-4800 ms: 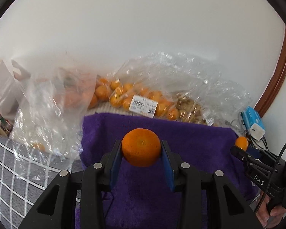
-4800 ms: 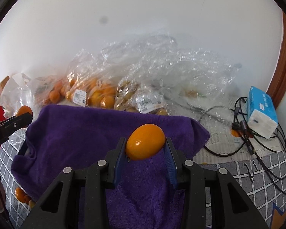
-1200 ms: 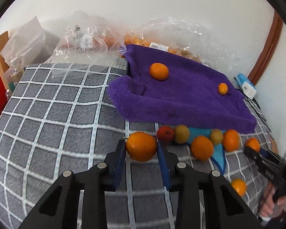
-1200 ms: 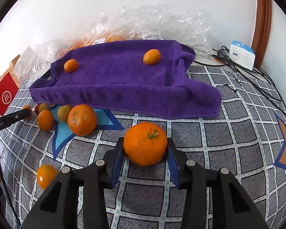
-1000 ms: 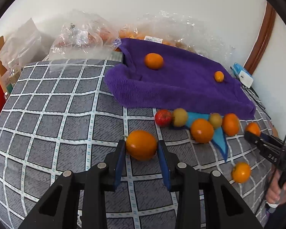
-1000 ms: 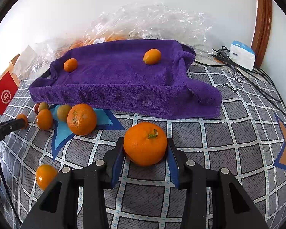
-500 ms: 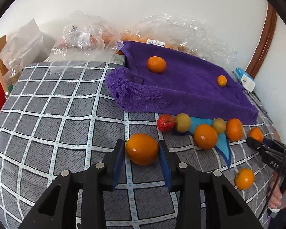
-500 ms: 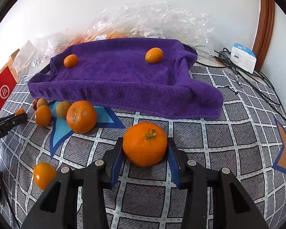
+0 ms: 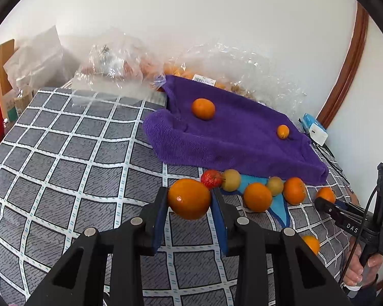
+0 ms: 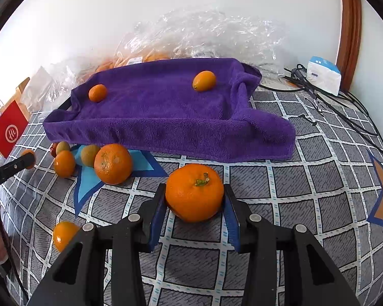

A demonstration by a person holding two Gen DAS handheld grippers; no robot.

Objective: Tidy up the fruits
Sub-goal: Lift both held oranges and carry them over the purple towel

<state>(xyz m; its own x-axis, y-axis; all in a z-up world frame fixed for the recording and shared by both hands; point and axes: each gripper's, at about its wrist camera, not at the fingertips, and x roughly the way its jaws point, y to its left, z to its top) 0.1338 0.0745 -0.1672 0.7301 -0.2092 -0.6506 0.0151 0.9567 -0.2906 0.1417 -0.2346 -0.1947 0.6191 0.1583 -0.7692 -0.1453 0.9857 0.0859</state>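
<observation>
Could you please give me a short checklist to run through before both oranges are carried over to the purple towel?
1. Left hand-held gripper shut on its smooth orange: ok.
2. Right hand-held gripper shut on the stemmed orange: ok.
3. Free space on the purple towel between the small orange and the oval orange fruit: ok.
4. Both held oranges lifted off the checked cloth: cannot tell.
5. Loose fruit cluster lies between the left orange and the towel; lift over it: not ok.
</observation>
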